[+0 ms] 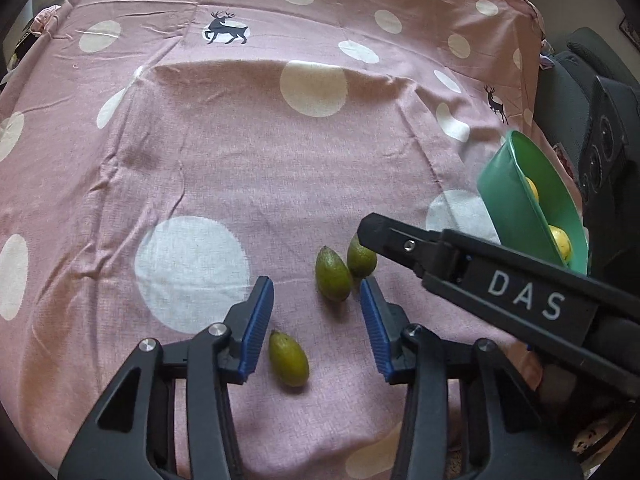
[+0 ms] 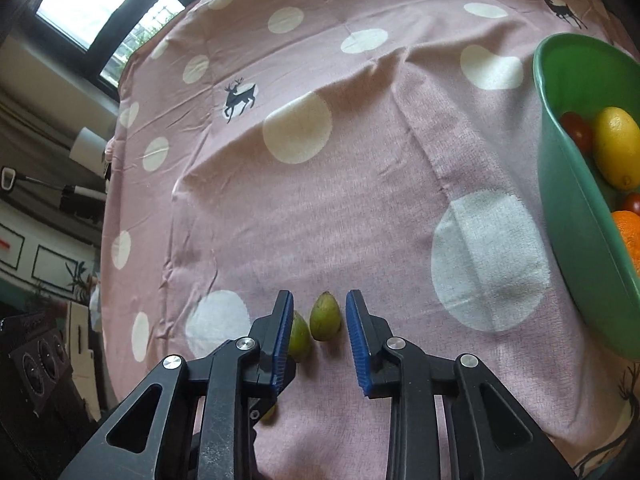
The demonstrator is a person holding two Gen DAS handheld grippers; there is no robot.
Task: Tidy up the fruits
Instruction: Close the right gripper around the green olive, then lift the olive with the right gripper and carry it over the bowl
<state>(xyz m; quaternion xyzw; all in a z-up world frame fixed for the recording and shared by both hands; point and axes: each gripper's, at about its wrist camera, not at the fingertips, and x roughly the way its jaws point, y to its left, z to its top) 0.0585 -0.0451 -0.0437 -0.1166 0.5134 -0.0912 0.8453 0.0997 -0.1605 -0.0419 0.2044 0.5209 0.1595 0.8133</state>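
Note:
Three small green fruits lie on the pink dotted cloth [image 1: 240, 160]. In the left wrist view the nearest fruit [image 1: 288, 358] lies between the fingers of my open, empty left gripper [image 1: 316, 300]; two more [image 1: 333, 274] [image 1: 361, 257] lie just beyond. In the right wrist view my open right gripper [image 2: 318, 312] straddles one green fruit [image 2: 325, 317], not touching; another [image 2: 299, 338] is partly hidden behind its left finger. A green bowl [image 2: 576, 216] at the right holds a lemon [image 2: 616, 146], an orange and small red fruits.
The right gripper's black body [image 1: 500, 280] crosses the left wrist view in front of the green bowl [image 1: 516, 200]. The cloth-covered table drops off at the left and right edges. Dark speakers [image 2: 36, 364] and furniture stand beside it.

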